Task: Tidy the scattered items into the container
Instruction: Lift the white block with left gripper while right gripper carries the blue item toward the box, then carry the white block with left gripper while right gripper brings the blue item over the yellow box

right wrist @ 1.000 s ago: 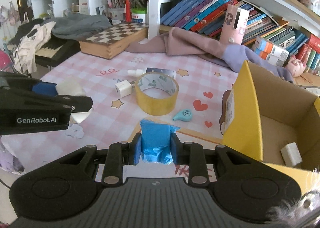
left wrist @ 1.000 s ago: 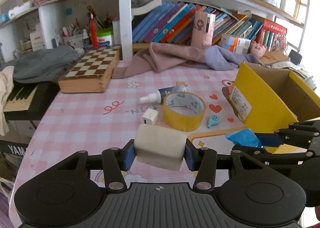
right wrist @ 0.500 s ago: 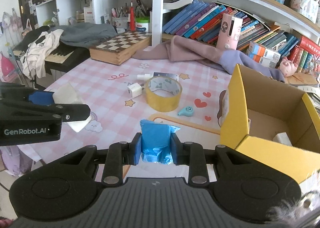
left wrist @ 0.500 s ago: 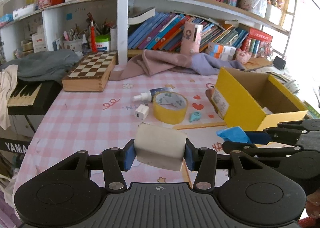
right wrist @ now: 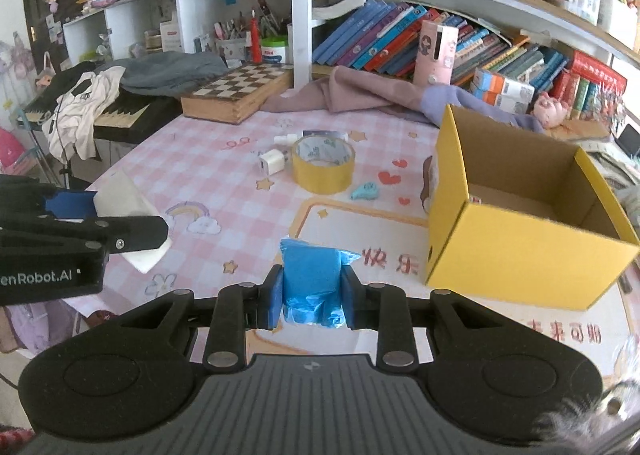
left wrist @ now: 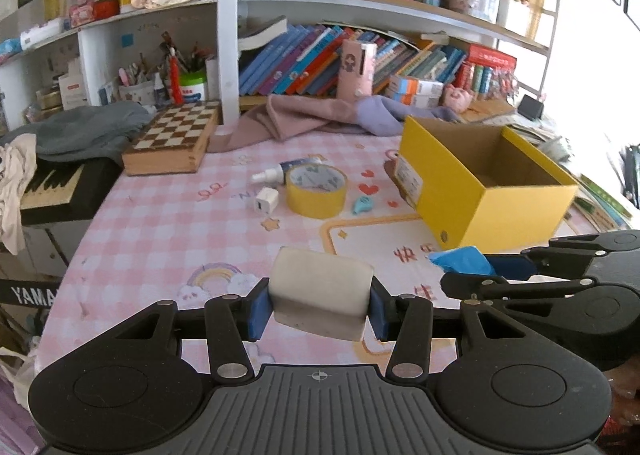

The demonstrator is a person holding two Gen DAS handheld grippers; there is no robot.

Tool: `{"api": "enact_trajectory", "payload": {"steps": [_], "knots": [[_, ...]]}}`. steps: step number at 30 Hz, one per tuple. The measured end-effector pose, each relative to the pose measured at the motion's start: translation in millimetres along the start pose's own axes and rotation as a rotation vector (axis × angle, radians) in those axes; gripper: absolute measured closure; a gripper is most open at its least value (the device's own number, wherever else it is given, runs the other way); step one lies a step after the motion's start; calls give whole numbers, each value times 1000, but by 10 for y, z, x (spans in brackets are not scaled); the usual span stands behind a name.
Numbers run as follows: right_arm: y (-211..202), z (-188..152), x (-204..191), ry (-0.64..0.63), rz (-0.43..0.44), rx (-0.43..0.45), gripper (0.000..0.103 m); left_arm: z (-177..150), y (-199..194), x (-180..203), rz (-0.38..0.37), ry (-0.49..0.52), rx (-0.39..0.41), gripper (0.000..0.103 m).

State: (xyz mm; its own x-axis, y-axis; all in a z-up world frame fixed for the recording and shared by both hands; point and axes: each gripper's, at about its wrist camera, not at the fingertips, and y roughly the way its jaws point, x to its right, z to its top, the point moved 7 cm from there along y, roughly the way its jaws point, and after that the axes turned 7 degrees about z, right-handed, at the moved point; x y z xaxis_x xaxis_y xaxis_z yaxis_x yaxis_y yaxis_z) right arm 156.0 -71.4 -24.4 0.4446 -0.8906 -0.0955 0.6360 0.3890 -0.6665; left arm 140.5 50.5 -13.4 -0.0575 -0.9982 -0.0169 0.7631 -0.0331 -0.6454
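Observation:
My left gripper (left wrist: 318,305) is shut on a white block (left wrist: 320,291) and holds it above the near part of the pink table. It shows from the side in the right wrist view (right wrist: 132,227). My right gripper (right wrist: 312,295) is shut on a crumpled blue packet (right wrist: 312,275), also seen in the left wrist view (left wrist: 460,259). The open yellow box (left wrist: 484,183) (right wrist: 516,215) stands at the right. On the table lie a yellow tape roll (left wrist: 317,191), a white charger (left wrist: 266,200), a small spray bottle (left wrist: 268,175) and a small blue item (left wrist: 362,205).
A chessboard box (left wrist: 172,143) sits at the back left and a purple cloth (left wrist: 320,117) along the back. A keyboard with clothes on it (left wrist: 52,183) is beyond the left table edge. Bookshelves stand behind.
Both grippers have pulled back and up from the table with their items still held. The box and the loose items look farther away and lower in view.

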Motion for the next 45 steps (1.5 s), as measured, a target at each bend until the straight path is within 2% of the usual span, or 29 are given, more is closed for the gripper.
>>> {"api": "enact_trajectory", "payload": {"steps": [6,22,45], "knots": [[-83,-215,16,29,-16,-35,76,-176,-30,114,-46,7,-35,56],[-412,-577,349,126,-141,-63,76,-247,-16,606,-182,82,-52,57],[-909,-987,1087,330,-313,-50,76,-243,59,1633,-362,304,-72,57]]}}
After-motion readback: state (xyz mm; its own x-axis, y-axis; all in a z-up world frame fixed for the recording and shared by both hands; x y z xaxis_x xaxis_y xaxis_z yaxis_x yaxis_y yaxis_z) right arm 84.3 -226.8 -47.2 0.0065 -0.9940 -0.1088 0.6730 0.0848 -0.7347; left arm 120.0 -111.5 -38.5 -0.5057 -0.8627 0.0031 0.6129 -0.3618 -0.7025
